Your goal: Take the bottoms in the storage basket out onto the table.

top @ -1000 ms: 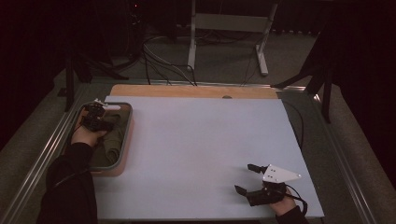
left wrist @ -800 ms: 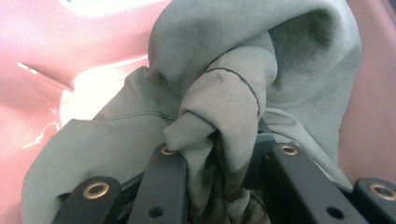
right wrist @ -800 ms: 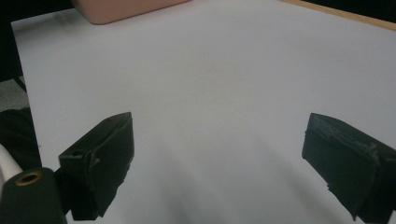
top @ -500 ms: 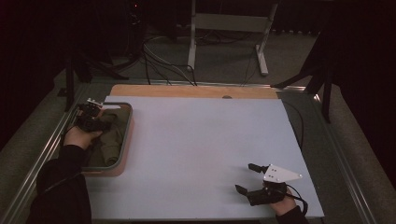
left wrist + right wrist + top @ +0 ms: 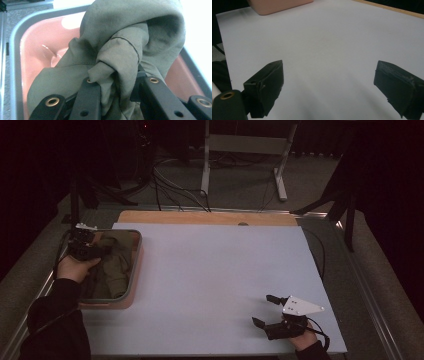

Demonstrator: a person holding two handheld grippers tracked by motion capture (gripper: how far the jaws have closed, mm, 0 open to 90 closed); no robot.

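At the near edge of the white tabletop (image 5: 210,285), the right claw (image 5: 264,311) rested with its jaws spread wide and nothing between them, the bare surface showing between them in the right gripper view (image 5: 329,82). Farther back at the left edge, the left claw (image 5: 92,249) was clamped tight on a fold of an olive-green cloth (image 5: 120,50), a soft, matte woven fabric with a stitched hem running across the pinched bunch. In the left gripper view the cloth rose from the jaws in a rumpled hump, its upper part draped over and hanging open like a hood. It lay in a pink tray (image 5: 131,285) with a grey rim, covering much of the tray's floor. Seen from above, the cloth's long axis ran near to far along the tray's length. The pink floor (image 5: 42,50) lay bare beyond the bunch.
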